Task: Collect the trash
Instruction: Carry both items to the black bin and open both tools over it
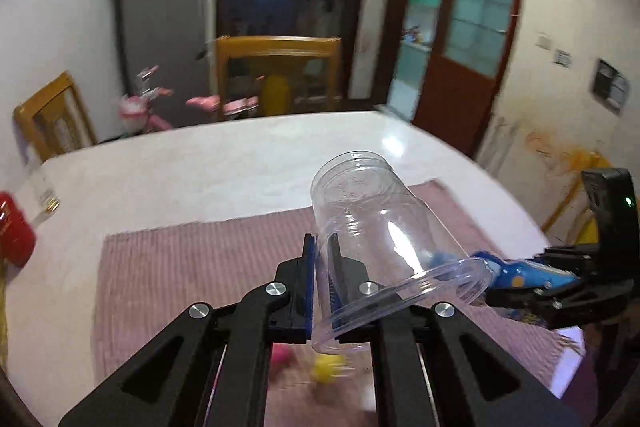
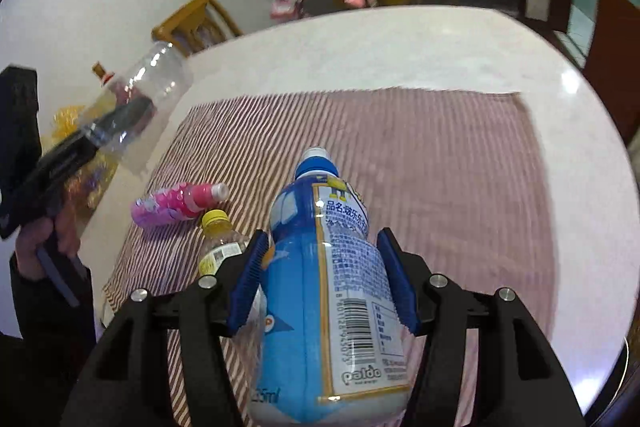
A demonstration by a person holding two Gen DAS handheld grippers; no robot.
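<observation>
Trash is seen as four plastic containers in all. One blue bottle (image 2: 320, 291) is clamped between the blue pads of the right tool (image 2: 324, 279), cap pointing away toward the far side of the counter (image 2: 400, 43). Its white label carries printed Chinese characters, a barcode, the brand "paldo" near the bottom, and a volume marking ending in "35ml" on the blue part; the smaller print cannot be read. One clear jar (image 1: 384, 239), without lid or label, is pinched by its wall between the pressed-together pads of the left tool (image 1: 322, 267); it is held tilted above the striped pink mat (image 1: 200, 267), mouth toward the near right. In the right wrist view the same jar is seen at the far left, raised off the counter, with a hand (image 2: 44, 239) on the tool's grip.

Two bottles are left lying on the mat, near its left edge: one pink bottle (image 2: 176, 207) with a white cap, and one clear bottle with a yellow cap (image 2: 224, 243), partly hidden behind the right tool's left pad. Its yellow label bears a small code patch that is too small to read. Two wooden chairs are seen beyond the counter.
</observation>
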